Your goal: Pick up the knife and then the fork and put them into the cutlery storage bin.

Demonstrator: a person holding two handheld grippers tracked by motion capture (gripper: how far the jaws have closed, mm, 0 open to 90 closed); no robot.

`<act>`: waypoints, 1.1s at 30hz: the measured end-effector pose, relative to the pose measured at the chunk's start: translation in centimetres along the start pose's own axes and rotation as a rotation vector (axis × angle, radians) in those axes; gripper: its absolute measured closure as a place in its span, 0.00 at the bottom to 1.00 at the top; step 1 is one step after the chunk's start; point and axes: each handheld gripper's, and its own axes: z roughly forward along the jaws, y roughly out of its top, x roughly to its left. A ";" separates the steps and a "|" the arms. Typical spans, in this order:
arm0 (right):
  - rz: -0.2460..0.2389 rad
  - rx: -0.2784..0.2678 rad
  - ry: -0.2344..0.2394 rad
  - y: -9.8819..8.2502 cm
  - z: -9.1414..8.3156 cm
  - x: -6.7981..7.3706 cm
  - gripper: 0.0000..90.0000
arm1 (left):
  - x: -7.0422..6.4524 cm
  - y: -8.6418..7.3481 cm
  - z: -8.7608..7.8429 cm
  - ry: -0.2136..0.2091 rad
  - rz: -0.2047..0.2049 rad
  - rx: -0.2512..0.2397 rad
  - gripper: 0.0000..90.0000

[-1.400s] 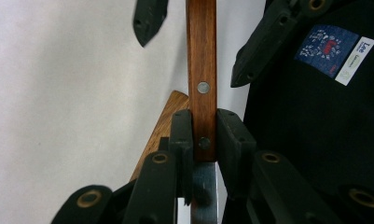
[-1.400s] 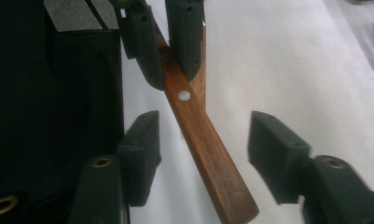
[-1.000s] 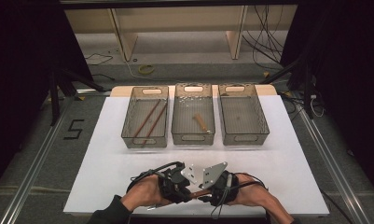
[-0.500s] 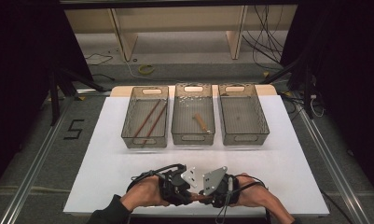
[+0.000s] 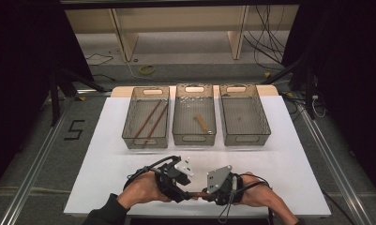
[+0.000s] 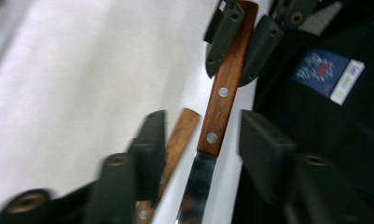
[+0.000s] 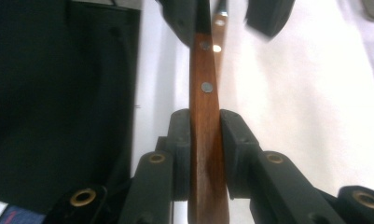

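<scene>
Passing a wooden-handled knife (image 6: 220, 100) between two grippers at the near edge of the white table (image 5: 106, 164).

Stiff, light, its metal blade likely slick, so the riveted handle is the safer hold: the right gripper (image 7: 204, 140) is clamped there. The left gripper (image 6: 198, 144) has just been opening, its jaws standing apart beside the knife without touching. Three baskets (image 5: 193, 136) stand well beyond.
</scene>
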 end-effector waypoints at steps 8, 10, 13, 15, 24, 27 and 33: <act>0.051 0.002 -0.044 -0.7 -0.4 -0.9 0.84 | 0.9 -0.2 -1.8 0.068 -0.038 -0.091 0.37; 0.056 0.008 -0.052 -0.7 -0.5 -1.1 0.84 | 1.0 -0.3 -2.2 0.084 -0.050 -0.116 0.35; 0.077 0.004 -0.070 -1.0 -0.7 -1.4 0.84 | 1.2 -0.4 -2.9 0.109 -0.067 -0.162 0.33; 0.097 0.002 -0.080 -1.1 -0.9 -1.5 0.84 | 1.3 -0.4 -3.4 0.118 -0.071 -0.182 0.32; 0.195 -0.033 -0.154 -2.0 -2.3 -2.7 0.84 | 1.9 -1.4 -5.1 0.164 -0.102 -0.234 0.30; 0.275 -0.071 -0.218 -2.5 -3.5 -3.7 0.84 | 2.2 -2.2 -5.3 0.173 -0.119 -0.238 0.28; 0.405 -0.120 -0.299 -3.9 -5.9 -5.6 0.84 | 2.7 -3.4 -4.5 0.167 -0.143 -0.220 0.27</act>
